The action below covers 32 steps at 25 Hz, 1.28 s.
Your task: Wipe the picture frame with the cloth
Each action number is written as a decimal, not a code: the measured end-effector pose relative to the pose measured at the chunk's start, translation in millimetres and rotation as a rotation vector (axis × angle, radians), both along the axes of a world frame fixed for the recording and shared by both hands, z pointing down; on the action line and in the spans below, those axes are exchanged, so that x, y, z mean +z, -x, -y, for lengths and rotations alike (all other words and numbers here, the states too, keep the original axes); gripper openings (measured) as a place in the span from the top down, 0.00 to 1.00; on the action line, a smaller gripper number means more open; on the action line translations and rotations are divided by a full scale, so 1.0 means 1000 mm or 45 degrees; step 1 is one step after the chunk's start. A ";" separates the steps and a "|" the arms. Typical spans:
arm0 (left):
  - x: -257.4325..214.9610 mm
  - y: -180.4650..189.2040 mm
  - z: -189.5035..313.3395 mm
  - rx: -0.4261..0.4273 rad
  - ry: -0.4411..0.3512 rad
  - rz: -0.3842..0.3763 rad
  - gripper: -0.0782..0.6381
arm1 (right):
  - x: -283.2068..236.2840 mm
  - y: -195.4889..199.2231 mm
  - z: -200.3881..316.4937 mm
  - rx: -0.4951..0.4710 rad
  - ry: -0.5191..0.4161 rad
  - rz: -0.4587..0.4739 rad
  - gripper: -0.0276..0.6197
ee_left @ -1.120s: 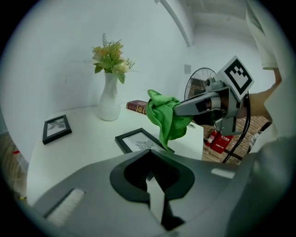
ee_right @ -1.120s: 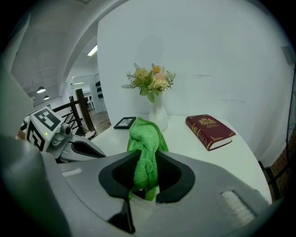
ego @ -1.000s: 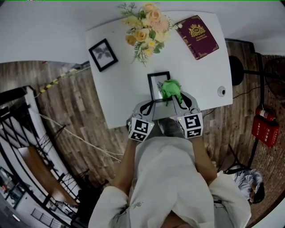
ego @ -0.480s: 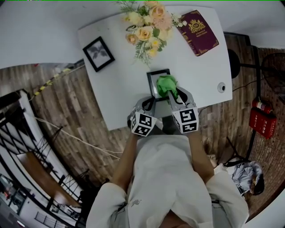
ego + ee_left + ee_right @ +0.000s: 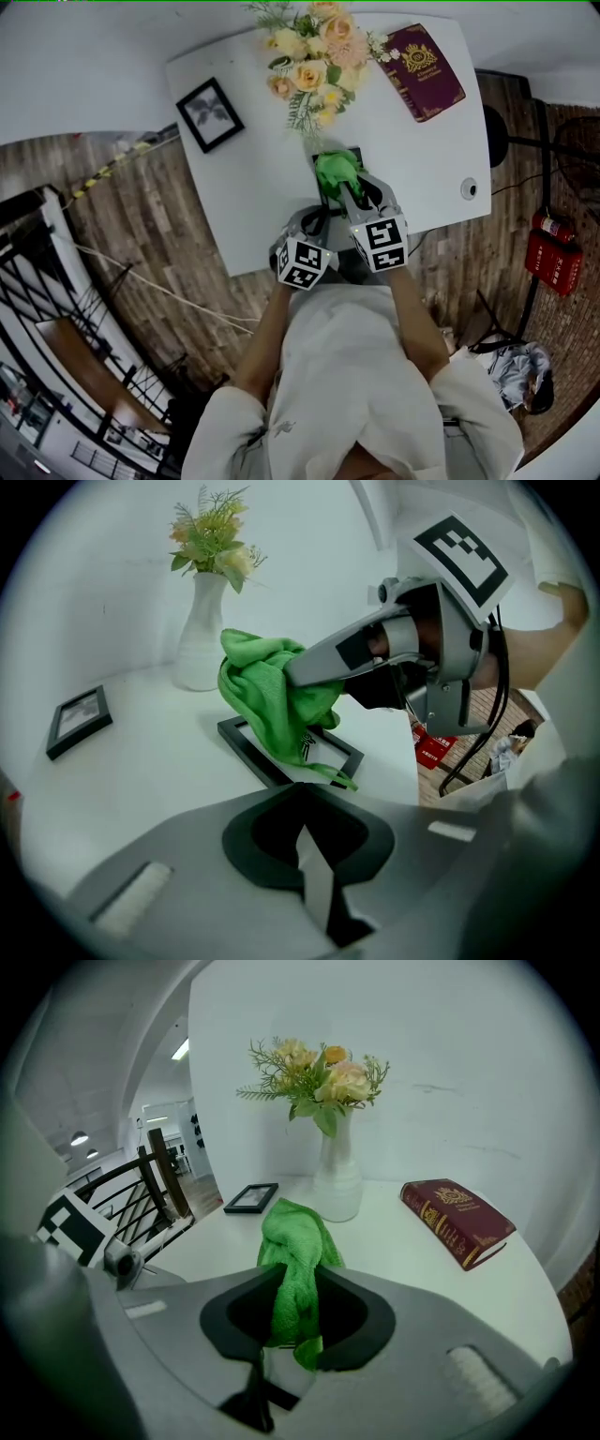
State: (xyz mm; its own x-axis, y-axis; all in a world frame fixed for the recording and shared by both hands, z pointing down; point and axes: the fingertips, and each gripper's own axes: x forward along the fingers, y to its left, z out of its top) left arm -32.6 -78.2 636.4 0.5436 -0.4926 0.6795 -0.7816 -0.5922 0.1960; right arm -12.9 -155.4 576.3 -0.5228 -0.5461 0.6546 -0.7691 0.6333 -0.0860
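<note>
1. A small black framed print [image 5: 210, 113] lies flat near the left edge of the white desk [image 5: 253, 202], well apart from everything else.
2. The left claw [image 5: 312, 221] is near the front edge of the desk, just left of the work. Its own view shows the jaws drawn narrow, closed together with nothing between them [image 5: 302, 803].
3. The picture frame [image 5: 337, 150] lies flat in the middle of the desk, just ahead of both claws. It is a thin black frame [image 5: 251, 754], mostly covered from above.
4. The green cloth [image 5: 336, 173] is bunched on top of that frame. Its lower folds [image 5: 267, 691] rest on the glass and a loose corner trails over the near edge.
5. The right claw [image 5: 349, 192] reaches over the frame, its jaws clamped on the cloth [image 5: 298, 1241], which bulges out ahead of them [image 5: 295, 1312].
6. A white vase of yellow and pink flowers [image 5: 314, 56] stands at the back of the desk, just behind the frame.
7. A dark red book [image 5: 422, 70] with a gold crest lies flat at the back right corner.
8. A red fire extinguisher [image 5: 555, 258] stands on the wooden floor to the right.
</note>
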 end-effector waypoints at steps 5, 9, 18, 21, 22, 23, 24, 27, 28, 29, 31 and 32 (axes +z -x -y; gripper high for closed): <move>0.000 0.001 -0.001 -0.028 0.012 0.001 0.86 | 0.005 0.016 0.005 -0.071 0.032 0.031 0.83; 0.000 0.001 0.000 -0.047 0.018 0.000 0.86 | 0.015 0.030 0.008 -0.122 0.056 0.045 0.83; 0.000 0.001 0.000 -0.070 0.024 0.002 0.86 | 0.036 0.049 0.011 -0.179 0.111 0.040 0.83; -0.001 0.002 0.001 -0.075 0.025 -0.002 0.86 | 0.044 0.051 0.012 -0.181 0.131 0.029 0.84; -0.001 0.002 0.001 -0.076 0.025 -0.004 0.86 | 0.046 0.051 0.013 -0.178 0.138 0.025 0.84; -0.001 0.002 0.001 -0.077 0.025 -0.007 0.86 | 0.048 0.052 0.013 -0.174 0.144 0.021 0.84; -0.001 0.001 0.001 -0.077 0.026 -0.008 0.86 | 0.050 0.052 0.014 -0.169 0.149 0.018 0.84; -0.001 0.002 0.000 -0.076 0.031 -0.009 0.86 | 0.052 0.051 0.016 -0.163 0.160 0.009 0.84; -0.001 0.002 0.000 -0.077 0.034 -0.010 0.86 | 0.052 0.051 0.017 -0.165 0.160 0.003 0.84; -0.001 0.002 0.000 -0.077 0.037 -0.012 0.86 | 0.052 0.051 0.017 -0.167 0.158 -0.004 0.84; -0.001 0.002 0.001 -0.076 0.040 -0.012 0.86 | 0.053 0.049 0.018 -0.165 0.154 -0.018 0.84; -0.001 0.002 0.001 -0.076 0.039 -0.011 0.86 | 0.053 0.048 0.018 -0.161 0.154 -0.025 0.84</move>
State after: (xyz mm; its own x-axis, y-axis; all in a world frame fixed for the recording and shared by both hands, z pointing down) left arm -34.6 -79.2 635.5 0.5198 -0.5031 0.6905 -0.8135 -0.5382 0.2203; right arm -60.5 -173.8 629.8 -0.5686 -0.3936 0.7223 -0.6865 0.7109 -0.1531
